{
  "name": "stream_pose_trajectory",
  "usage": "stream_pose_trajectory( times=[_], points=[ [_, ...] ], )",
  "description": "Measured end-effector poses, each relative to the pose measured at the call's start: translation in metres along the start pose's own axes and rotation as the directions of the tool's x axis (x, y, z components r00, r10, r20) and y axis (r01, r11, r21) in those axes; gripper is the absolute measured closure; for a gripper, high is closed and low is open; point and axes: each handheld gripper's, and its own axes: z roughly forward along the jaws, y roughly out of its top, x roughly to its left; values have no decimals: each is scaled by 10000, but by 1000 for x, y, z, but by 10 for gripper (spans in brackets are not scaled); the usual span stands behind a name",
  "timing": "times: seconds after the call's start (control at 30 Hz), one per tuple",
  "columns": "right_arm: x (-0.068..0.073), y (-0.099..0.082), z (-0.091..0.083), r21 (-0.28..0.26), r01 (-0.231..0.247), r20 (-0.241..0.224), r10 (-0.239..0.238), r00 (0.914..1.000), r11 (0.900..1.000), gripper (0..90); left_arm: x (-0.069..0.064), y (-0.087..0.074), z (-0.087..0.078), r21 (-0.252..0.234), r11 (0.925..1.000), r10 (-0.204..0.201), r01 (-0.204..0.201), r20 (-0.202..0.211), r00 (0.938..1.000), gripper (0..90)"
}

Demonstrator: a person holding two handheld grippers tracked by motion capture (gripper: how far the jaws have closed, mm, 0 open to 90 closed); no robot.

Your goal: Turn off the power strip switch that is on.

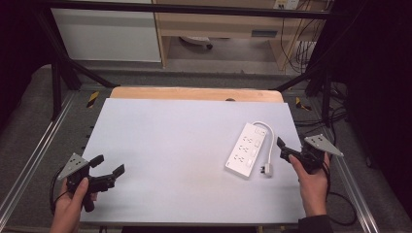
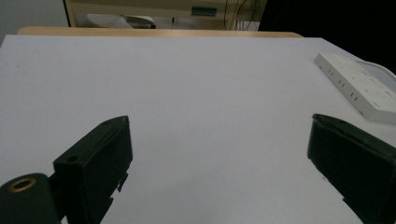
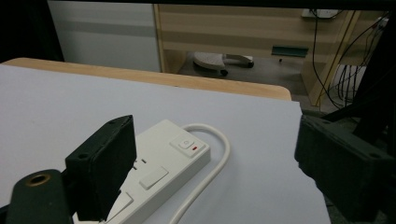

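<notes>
Power strip lies untouched, both grippers empty

White power strip (image 1: 246, 149) rests flat on the pale grey table top (image 1: 170, 145), toward its right side, with its white cord (image 1: 268, 141) looping round the far end and back to a plug (image 1: 266, 169) beside the near end. The right gripper (image 1: 286, 148), jaws spread wide and holding nothing, hovers just right of the strip. The left gripper (image 1: 108, 165) sits at the near left corner, well apart from it, jaws wide too.

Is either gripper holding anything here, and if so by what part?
Nothing is held. The left gripper is open over bare table; the right gripper is open beside the white power strip, not touching it.
</notes>
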Motion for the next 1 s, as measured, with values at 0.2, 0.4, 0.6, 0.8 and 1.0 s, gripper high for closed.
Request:
stream_pose_trajectory(
  times=[0.2,0.4,0.6,0.8,1.0],
  points=[
    [-1,6,8,62,136,-178,-135,9997,9999,382,4,9,18,-181,9997,176,-177,-11,9998,71],
    [4,13,20,47,484,-579,-480,9972,9988,653,2,10,28,-104,9993,347,-346,83,9994,73],
    [9,15,32,-11,742,-632,-741,9952,9972,783,1,9,24,-219,9993,318,-318,33,9995,70],
    [11,16,43,-208,910,-613,-921,9939,9956,884,3,7,19,-281,9993,252,-255,-95,9996,70],
    [11,15,50,-193,909,-695,-921,9933,9957,900,2,7,19,-274,9992,278,-282,-125,9995,70]
  ],
)
